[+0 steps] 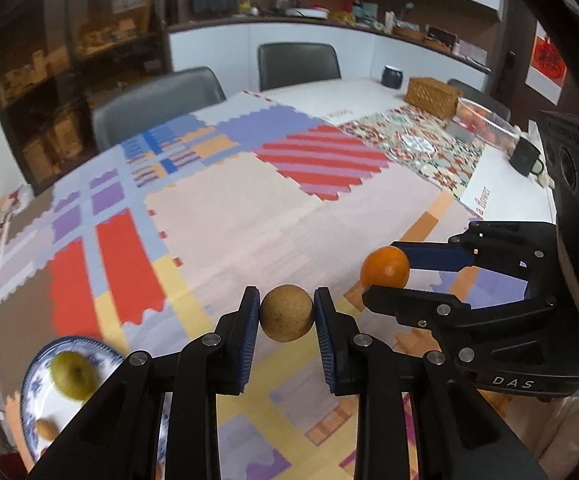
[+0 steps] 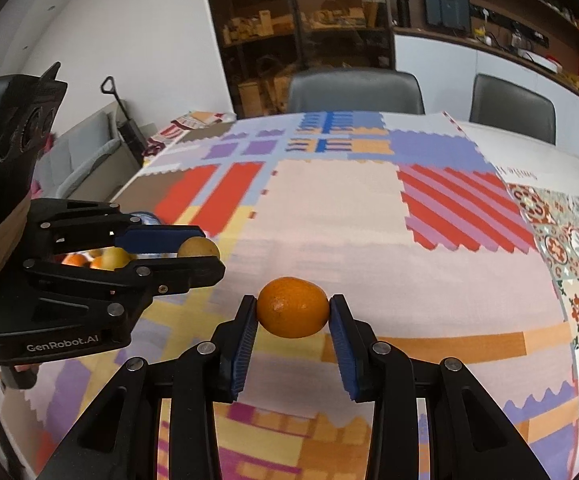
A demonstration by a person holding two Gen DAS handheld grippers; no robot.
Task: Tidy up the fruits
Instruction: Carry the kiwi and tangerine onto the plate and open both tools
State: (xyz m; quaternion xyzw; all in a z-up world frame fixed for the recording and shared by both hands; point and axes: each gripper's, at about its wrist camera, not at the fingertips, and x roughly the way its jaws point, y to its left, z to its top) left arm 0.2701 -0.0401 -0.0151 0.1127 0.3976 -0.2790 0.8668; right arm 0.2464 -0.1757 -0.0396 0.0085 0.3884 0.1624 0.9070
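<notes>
Transport step: left tongs pinching a tan round fruit, right tongs pinching a mandarin, both above counter; next, likely set them on the blue-patterned plate.

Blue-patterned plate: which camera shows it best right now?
The left wrist view: the blue-patterned plate sits lower left, holding a green apple. In the right wrist view the left gripper hides nearly all of it.
</notes>
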